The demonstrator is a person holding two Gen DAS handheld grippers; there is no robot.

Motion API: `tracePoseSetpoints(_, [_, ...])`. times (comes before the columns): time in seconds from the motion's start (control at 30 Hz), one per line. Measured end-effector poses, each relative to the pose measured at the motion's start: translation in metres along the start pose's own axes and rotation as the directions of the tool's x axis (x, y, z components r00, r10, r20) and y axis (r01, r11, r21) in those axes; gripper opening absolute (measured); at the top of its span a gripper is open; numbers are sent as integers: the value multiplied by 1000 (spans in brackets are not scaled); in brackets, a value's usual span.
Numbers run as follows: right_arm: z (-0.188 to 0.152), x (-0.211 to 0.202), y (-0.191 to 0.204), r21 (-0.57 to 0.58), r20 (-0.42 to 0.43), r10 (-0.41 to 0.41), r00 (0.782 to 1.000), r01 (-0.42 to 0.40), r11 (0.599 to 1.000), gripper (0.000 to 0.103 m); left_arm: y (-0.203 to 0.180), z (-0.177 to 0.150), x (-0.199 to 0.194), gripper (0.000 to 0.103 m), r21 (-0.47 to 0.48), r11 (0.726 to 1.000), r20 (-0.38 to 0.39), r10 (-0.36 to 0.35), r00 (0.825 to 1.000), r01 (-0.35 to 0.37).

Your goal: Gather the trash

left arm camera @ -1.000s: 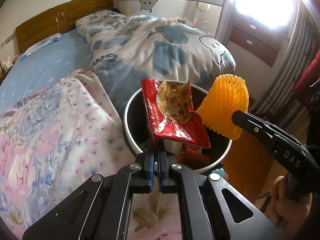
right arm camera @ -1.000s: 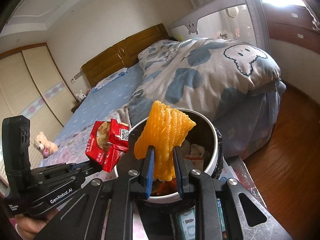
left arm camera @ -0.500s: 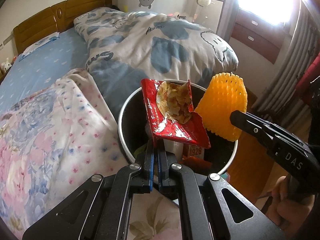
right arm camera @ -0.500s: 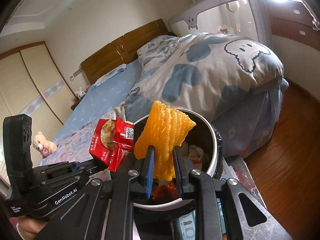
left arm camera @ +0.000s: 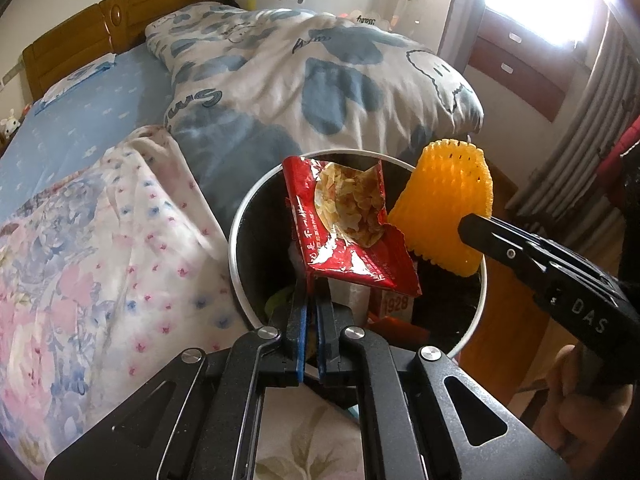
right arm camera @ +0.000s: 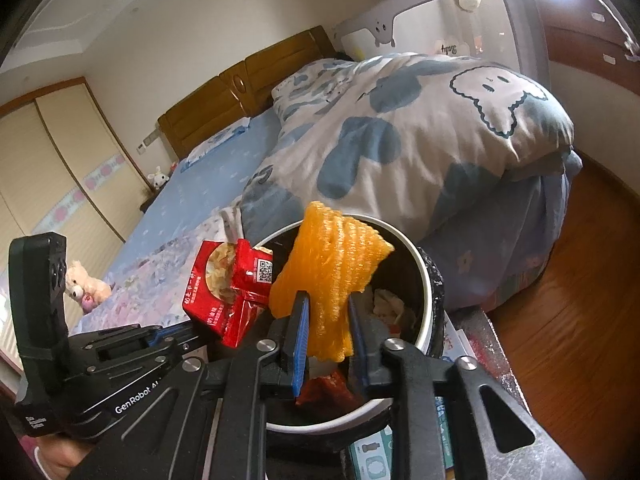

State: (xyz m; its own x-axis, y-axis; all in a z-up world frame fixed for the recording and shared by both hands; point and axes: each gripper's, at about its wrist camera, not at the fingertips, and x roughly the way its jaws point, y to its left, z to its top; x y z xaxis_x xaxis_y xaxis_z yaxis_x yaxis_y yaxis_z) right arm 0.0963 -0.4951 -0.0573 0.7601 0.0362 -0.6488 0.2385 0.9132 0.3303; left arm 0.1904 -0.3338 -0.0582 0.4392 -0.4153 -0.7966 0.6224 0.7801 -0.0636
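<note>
In the left wrist view, one torn red foil snack wrapper [left arm camera: 348, 232] was held pinched by its lower corner in the left claw [left arm camera: 313, 300], kept directly above the round white-rimmed trash bin [left arm camera: 236, 256], presumably so that it would drop inside. One orange foam fruit net [left arm camera: 444, 208] was carried beside it over the bin's far-right rim. Other scraps already lay within; their number could not be told.

In the right wrist view, the right claw [right arm camera: 328, 320] was seen with its jaws opening, the net between them, its left side lying against the left pad, over the same bin [right arm camera: 424, 272]. The wrapper [right arm camera: 228, 292] was seen to its left.
</note>
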Motion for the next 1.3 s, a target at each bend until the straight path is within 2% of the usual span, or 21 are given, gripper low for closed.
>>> tracePoseSetpoints(0.03, [0,1,0,-2,-3,-5,1000,5,1000,23,0,0,0,6,1,1000,-5,-1,1000,1])
tracePoseSetpoints(0.13, [2,3,0,-6,-9,-6,1000,6,1000,32,0,0,0,15,-5,1000,-19,-2,1000,2])
tracePoseSetpoints(0.2, [2,3,0,-9,-8,-9,1000,9,1000,45,1,-2,-3,27,-8,1000,-15,1,1000,-1])
tracePoseSetpoints(0.23, [2,2,0,-8,-8,-6,1000,6,1000,47,2,-4,-5,29,-10,1000,-10,3,1000,-3])
tracePoseSetpoints(0.33, [1,0,1,-11,-7,-9,1000,9,1000,49,6,-9,-16,29,-23,1000,11,8,1000,-7])
tracePoseSetpoints(0.43, [-2,-7,3,-3,3,-4,1000,4,1000,53,13,-19,-31,37,-55,998,40,5,999,-3])
tracePoseSetpoints(0.5, [-8,-15,8,-6,20,-5,1000,5,1000,65,19,-30,-43,47,-85,996,66,10,998,-4])
tracePoseSetpoints(0.6, [-17,-25,15,-7,38,4,999,-4,1000,80,25,-46,-58,51,-122,993,94,16,995,-4])
tracePoseSetpoints(0.77, [-37,-43,28,-10,61,16,998,-16,1000,86,38,-81,-85,61,-196,980,136,47,990,-19])
tracePoseSetpoints(0.93, [-57,-63,45,-24,99,75,992,-73,997,89,49,-112,-116,67,-250,967,190,101,977,-51])
tracePoseSetpoints(1.0, [-64,-71,54,-43,108,90,990,-85,995,91,52,-122,-129,72,-261,962,214,135,968,-77])
tracePoseSetpoints(1.1, [-71,-83,67,-86,135,103,985,-92,992,92,55,-133,-155,78,-275,955,271,188,944,-112])
tracePoseSetpoints(1.17, [-72,-94,76,-118,169,115,979,-95,988,93,54,-138,-174,81,-276,952,316,223,922,-136])
tracePoseSetpoints(1.2, [-71,-103,83,-147,200,125,972,-96,984,97,53,-139,-181,87,-278,948,333,243,911,-152])
tracePoseSetpoints(1.3, [-67,-129,101,-213,287,142,947,-81,974,103,49,-147,-207,103,-308,923,393,345,852,-231])
